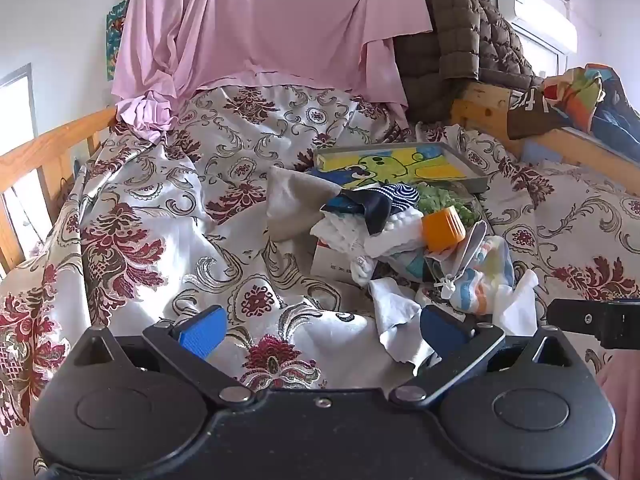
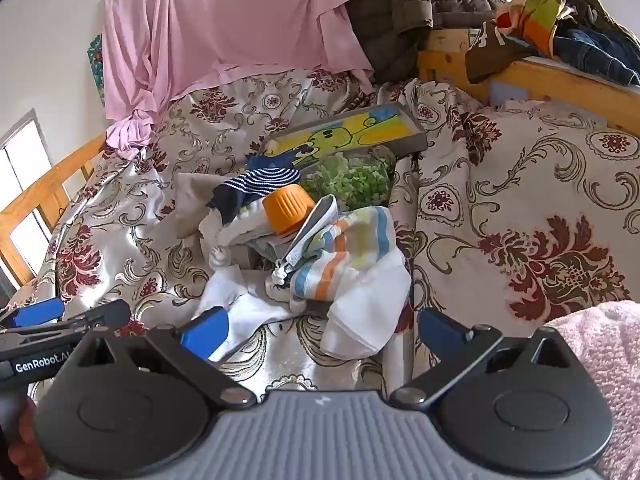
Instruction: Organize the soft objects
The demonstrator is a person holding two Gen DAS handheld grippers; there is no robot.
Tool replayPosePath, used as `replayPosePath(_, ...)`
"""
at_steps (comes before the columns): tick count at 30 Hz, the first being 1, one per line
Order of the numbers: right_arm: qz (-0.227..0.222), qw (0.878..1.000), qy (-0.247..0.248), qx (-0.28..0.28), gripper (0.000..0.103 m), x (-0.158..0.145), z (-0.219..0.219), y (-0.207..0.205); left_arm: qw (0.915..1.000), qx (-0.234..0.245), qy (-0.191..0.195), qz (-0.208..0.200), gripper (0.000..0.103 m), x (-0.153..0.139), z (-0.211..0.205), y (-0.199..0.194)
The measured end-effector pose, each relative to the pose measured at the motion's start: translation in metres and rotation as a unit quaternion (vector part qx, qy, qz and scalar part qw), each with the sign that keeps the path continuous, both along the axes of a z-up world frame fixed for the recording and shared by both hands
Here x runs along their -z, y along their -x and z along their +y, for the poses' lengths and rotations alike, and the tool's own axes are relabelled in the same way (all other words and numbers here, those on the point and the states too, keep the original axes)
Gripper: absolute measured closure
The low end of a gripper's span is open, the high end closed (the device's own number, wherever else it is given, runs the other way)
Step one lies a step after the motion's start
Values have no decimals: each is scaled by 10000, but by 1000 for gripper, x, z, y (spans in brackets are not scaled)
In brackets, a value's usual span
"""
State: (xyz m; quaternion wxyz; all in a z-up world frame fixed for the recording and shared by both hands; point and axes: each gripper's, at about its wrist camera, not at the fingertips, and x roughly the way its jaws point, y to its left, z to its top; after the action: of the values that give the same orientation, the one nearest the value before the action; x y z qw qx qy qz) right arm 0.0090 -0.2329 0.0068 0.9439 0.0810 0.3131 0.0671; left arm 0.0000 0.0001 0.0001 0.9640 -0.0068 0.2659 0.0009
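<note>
A heap of soft things lies on the floral bedspread (image 1: 168,208): a striped pastel towel (image 2: 352,252), a white cloth (image 2: 360,320), a navy striped sock (image 2: 260,184), a beige cloth (image 1: 292,204), green fluffy fabric (image 2: 348,180) and an orange ribbed cup (image 2: 288,208). My left gripper (image 1: 320,330) hovers open just short of the heap, white cloth (image 1: 396,316) by its right pad. My right gripper (image 2: 324,332) is open too, its jaws wide over the white cloth's near edge, nothing pressed. The left gripper's blue pad (image 2: 38,314) shows at the right view's left edge.
A cartoon picture tray (image 1: 404,166) lies behind the heap. Pink sheet (image 1: 260,20) and a brown quilted jacket (image 1: 460,28) hang at the back. Wooden rails (image 1: 48,148) border the bed; clothes (image 2: 576,32) pile on the right rail. A pink towel (image 2: 600,360) lies near right.
</note>
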Motion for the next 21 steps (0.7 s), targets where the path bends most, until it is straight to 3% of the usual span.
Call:
replayPosePath(14,32,10000,-20,-7,0,-8,-1,-1,10000,30,11,41,1,5,-3,-1)
replayPosePath(21,40,10000,-14,-21,0,5,1,-2,9999,53,8,94,1,3,0,-3)
